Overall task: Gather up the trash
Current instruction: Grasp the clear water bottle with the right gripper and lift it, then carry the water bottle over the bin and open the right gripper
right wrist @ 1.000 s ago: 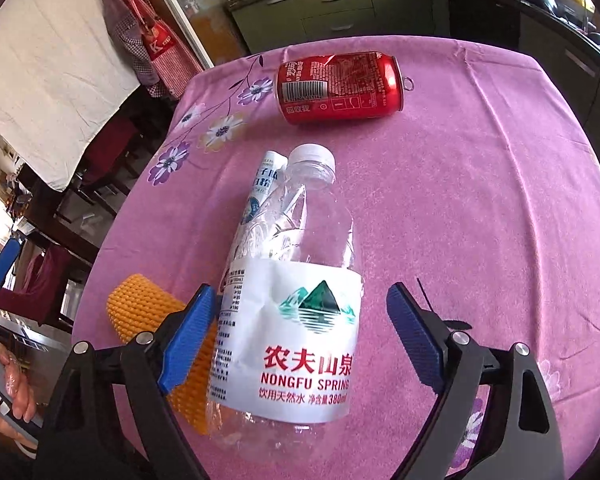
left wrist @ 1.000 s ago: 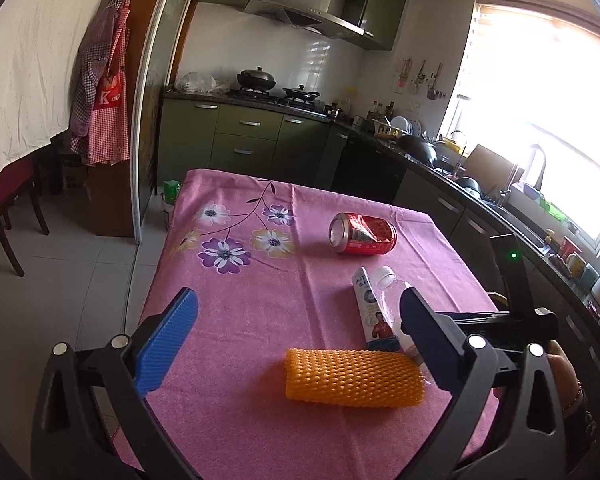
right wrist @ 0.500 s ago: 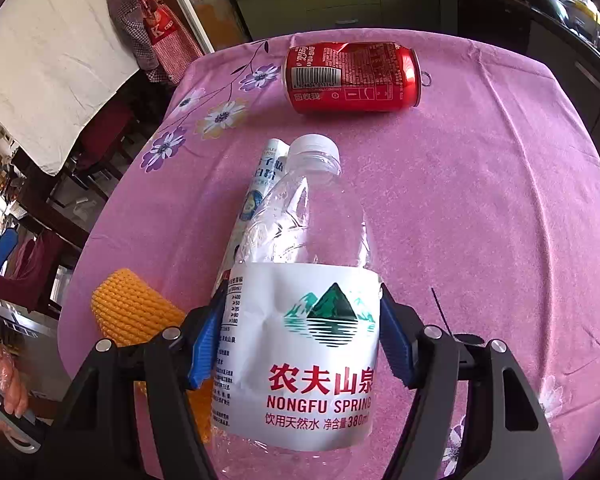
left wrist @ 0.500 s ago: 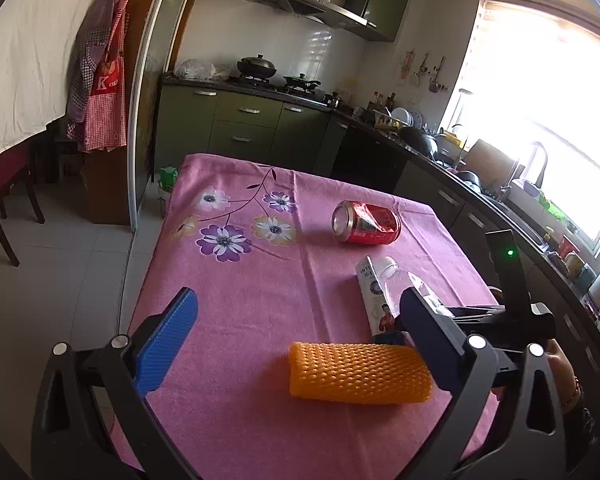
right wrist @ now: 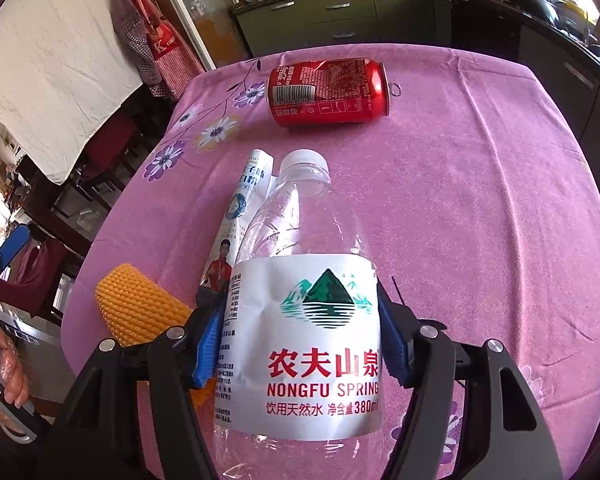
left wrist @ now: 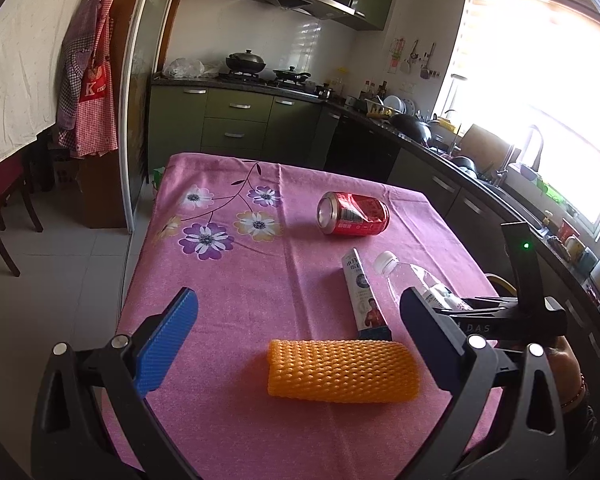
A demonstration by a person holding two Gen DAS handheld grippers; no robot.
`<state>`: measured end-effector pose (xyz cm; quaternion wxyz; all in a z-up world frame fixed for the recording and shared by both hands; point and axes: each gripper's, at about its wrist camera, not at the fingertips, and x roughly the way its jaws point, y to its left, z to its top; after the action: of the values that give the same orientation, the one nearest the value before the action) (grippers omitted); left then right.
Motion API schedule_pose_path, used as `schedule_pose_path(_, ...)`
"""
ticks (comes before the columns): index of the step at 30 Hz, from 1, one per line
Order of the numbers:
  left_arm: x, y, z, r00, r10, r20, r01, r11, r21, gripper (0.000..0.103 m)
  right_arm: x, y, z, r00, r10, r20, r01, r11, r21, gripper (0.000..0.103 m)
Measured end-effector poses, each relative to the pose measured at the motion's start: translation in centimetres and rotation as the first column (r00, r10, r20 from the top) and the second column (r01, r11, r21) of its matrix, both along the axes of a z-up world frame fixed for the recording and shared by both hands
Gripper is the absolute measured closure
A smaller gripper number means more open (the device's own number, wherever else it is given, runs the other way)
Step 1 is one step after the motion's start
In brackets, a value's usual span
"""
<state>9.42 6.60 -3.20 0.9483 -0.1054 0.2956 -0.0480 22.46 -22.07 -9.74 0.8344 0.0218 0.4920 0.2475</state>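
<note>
A clear plastic water bottle [right wrist: 308, 240] with a white label lies on the pink tablecloth. My right gripper [right wrist: 300, 340] has it between its blue pads, which press on the label as the jaws are closing. A white tube [right wrist: 240, 208] lies against the bottle's left side, and a dented red can [right wrist: 328, 92] lies on its side farther back. An orange foam net sleeve [left wrist: 340, 370] lies just in front of my left gripper [left wrist: 296, 304], which hovers open and holds nothing. In the left wrist view the bottle [left wrist: 412, 280] shows to the right, partly hidden.
The table [left wrist: 228, 288] has a drop to the tiled floor on its left edge. Green kitchen cabinets [left wrist: 236, 120] and a counter run behind and along the right. A dark chair [left wrist: 0, 196] stands far left. A person's hand [right wrist: 4, 376] grips the left tool.
The right jaws have come in from wide apart onto the sides of the water bottle. The left gripper has stayed open and nearly still.
</note>
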Motion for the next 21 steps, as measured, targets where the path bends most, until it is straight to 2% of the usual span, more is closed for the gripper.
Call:
schedule_pose_path(7, 0.1, -1.0, 0.3, 1.0, -0.021, 0.002, 0.021, 1.0, 0.014, 0.007, -0.4, -2.3, 1.3, 1.0, -0.024, 0.02, 0.023, 0.998, 0.051, 0.039)
schedule_pose_path(13, 0.3, -1.7, 0.4, 0.999, -0.033, 0.0, 0.033, 0.999, 0.023, 0.007, -0.8, -8.4, 3.8, 0.989, -0.132, 0.063, 0.127, 0.988, 0.082, 0.039)
schedule_pose_path(16, 0.7, -2.2, 0.3, 0.999, -0.042, -0.011, 0.043, 0.999, 0.027, 0.007, -0.9, -13.4, 4.7, 0.97, -0.231, 0.075, 0.225, 0.971, 0.076, 0.039)
schedule_pose_path(21, 1.5, -3.5, -0.1, 0.998, -0.062, -0.032, 0.063, 0.997, 0.033, 0.007, -1.0, -23.5, 4.3, 0.905, -0.422, 0.056, 0.421, 0.907, 0.031, 0.038)
